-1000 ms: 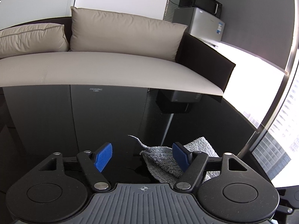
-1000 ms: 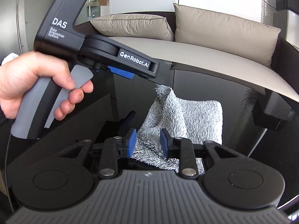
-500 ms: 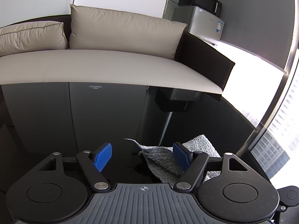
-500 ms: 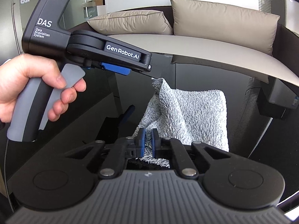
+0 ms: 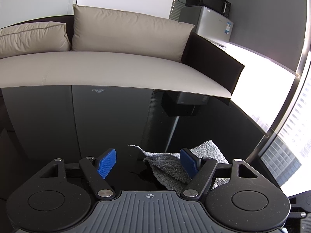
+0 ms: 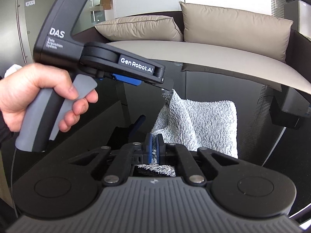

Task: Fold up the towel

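A grey fluffy towel (image 6: 202, 124) lies partly folded on a black glossy table (image 5: 97, 120). My right gripper (image 6: 152, 147) is shut on the towel's near edge and lifts it a little, so a fold stands up. My left gripper (image 5: 148, 163) is open, blue pads wide apart, low over the table with the towel's raised corner (image 5: 167, 167) between its fingers, nearer the right pad. In the right wrist view the left gripper (image 6: 136, 79) hovers above the towel's left corner, held by a hand (image 6: 33, 95).
A beige sofa (image 5: 116, 69) with cushions runs along the table's far edge. A black box (image 5: 182, 104) sits under the sofa end. A grey fridge with a microwave (image 5: 210, 15) stands at the back right. Bright windows are on the right.
My right gripper closed on the towel's near edge and raised it. My left gripper stayed open and drifted slightly, so the towel corner sits lower between its fingers.
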A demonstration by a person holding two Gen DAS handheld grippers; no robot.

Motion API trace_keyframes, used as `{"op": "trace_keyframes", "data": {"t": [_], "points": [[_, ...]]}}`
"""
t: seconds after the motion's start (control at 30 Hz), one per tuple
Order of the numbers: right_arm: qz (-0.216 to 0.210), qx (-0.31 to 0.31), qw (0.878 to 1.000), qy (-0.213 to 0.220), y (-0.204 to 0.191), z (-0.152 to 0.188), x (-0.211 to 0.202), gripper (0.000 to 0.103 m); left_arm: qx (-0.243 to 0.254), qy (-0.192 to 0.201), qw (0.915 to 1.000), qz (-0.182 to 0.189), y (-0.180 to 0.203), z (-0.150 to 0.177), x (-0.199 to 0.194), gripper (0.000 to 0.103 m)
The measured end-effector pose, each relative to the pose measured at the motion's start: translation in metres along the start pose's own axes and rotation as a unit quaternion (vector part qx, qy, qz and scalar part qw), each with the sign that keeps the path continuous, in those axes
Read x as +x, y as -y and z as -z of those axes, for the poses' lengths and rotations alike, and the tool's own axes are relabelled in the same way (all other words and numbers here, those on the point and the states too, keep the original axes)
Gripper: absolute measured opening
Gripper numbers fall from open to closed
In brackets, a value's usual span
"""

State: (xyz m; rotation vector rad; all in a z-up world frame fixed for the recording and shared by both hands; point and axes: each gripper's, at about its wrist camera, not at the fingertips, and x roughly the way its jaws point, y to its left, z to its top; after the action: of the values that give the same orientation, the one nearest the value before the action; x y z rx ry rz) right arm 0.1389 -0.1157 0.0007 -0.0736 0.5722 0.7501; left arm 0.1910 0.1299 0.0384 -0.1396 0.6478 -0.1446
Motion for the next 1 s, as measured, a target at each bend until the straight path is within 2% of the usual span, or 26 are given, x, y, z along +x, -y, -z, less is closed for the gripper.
{"op": "trace_keyframes", "data": {"t": [0.1,0.27,0.43,0.53,0.63,0.67,0.7,0.87,1.0], "points": [[-0.017,0.002,1.000,0.010,0.000,-0.004,-0.011,0.003,-0.003,0.003,1.0000,-0.002,0.000,-0.001,-0.002,0.070],[-0.048,-0.003,0.999,-0.001,-0.005,-0.005,-0.014,0.003,0.005,-0.001,1.0000,0.001,0.005,-0.001,0.000,0.071],[-0.046,-0.005,0.999,-0.026,-0.009,0.002,-0.008,0.004,0.024,-0.011,0.9996,0.001,0.013,0.002,0.006,0.071],[-0.046,-0.006,0.999,-0.024,-0.010,0.003,-0.012,0.005,0.034,-0.015,0.9993,-0.004,0.016,0.004,0.009,0.071],[-0.045,0.001,0.999,-0.017,-0.005,0.000,-0.015,0.019,0.039,-0.020,0.9990,-0.005,0.017,0.007,0.013,0.072],[-0.043,0.003,0.999,-0.015,-0.004,-0.001,-0.018,0.031,0.040,-0.022,0.9989,-0.006,0.017,0.008,0.014,0.072],[-0.042,0.005,0.999,-0.013,-0.003,-0.001,-0.020,0.038,0.042,-0.025,0.9988,-0.007,0.017,0.009,0.015,0.072],[-0.018,0.016,1.000,-0.003,0.009,-0.002,-0.030,0.038,0.056,-0.030,0.9979,-0.013,0.020,0.013,0.019,0.072],[0.007,0.033,0.999,-0.013,0.023,0.000,-0.028,0.038,0.061,-0.033,0.9975,-0.017,0.023,0.015,0.022,0.072]]}}
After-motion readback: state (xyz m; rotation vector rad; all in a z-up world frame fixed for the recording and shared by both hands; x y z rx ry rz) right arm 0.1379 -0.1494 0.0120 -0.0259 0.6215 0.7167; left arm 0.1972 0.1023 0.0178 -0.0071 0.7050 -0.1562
